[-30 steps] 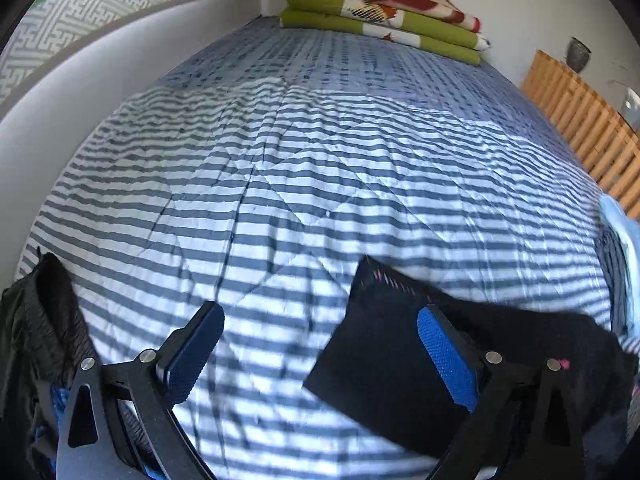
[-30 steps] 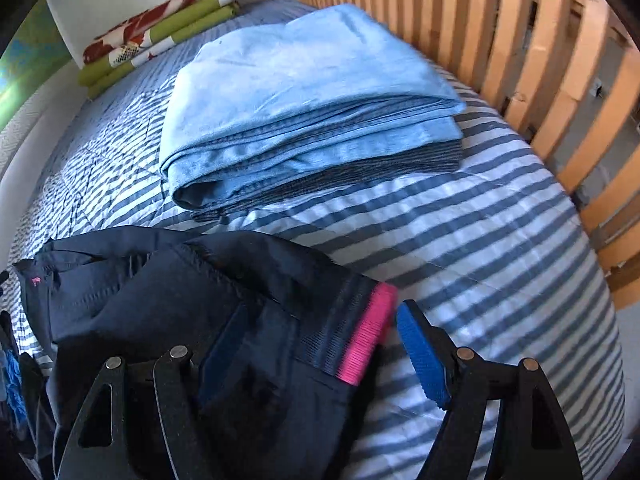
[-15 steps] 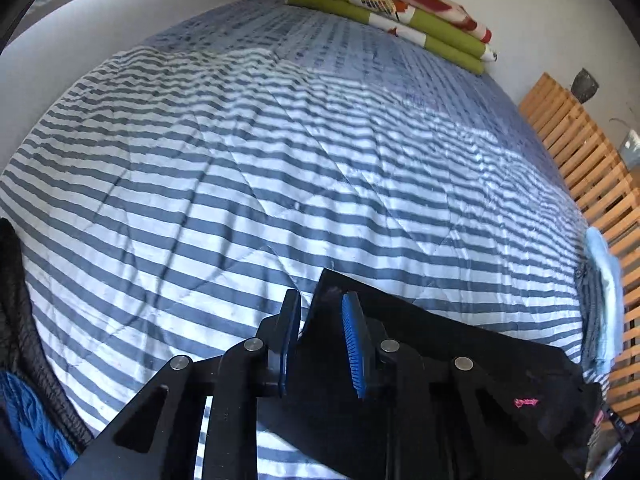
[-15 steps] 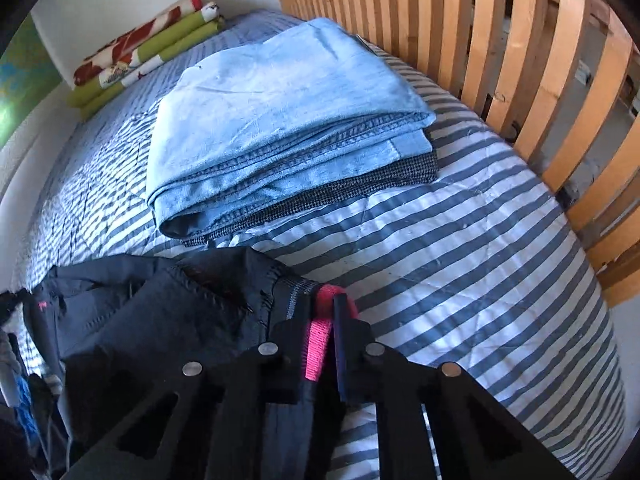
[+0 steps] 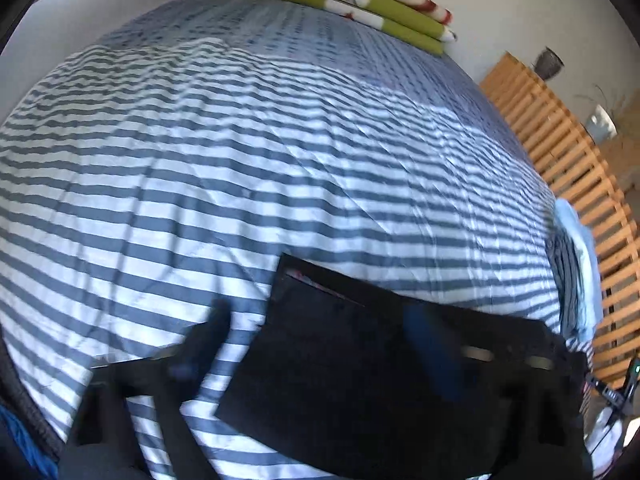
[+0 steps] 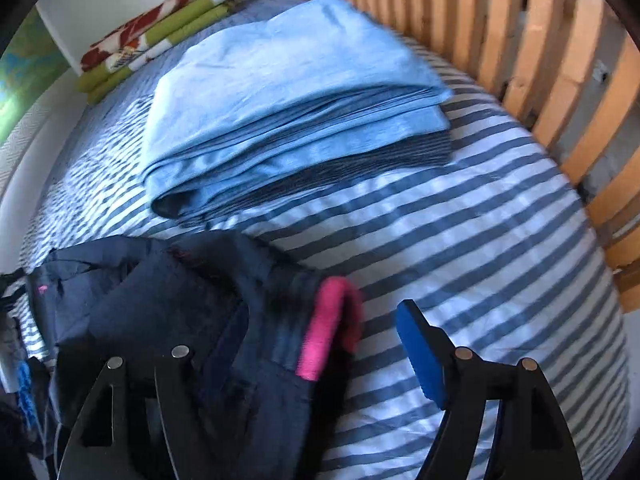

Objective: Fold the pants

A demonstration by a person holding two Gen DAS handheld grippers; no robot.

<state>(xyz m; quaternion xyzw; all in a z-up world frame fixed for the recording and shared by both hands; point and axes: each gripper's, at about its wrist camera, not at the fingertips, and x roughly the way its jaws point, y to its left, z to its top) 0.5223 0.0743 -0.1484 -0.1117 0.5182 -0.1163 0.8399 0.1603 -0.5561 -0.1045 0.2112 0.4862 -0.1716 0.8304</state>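
Note:
Dark navy pants (image 6: 168,312) with a pink waistband (image 6: 324,336) lie on the striped bedcover (image 6: 480,240). In the left wrist view their leg end (image 5: 360,360) is a flat black rectangle. My left gripper (image 5: 320,340) is blurred and its jaws are opening. The leg's corner lies between them, one blue pad (image 5: 432,344) over the cloth, the other finger (image 5: 208,332) over the bedcover. My right gripper (image 6: 320,344) is opening too, astride the pink waistband. Its right pad (image 6: 416,348) stands apart from the band. The cloth hides the left pad.
A folded stack of light blue jeans (image 6: 296,112) sits beyond the pants, close to a wooden slatted rail (image 6: 520,60). A folded green and red blanket (image 5: 352,0) lies at the head of the bed. Dark clothes (image 5: 16,420) are heaped at the lower left.
Both grippers stood wide a second ago, shut on the pants half a second ago, and now stand wide again. The left view has tipped down toward the leg end.

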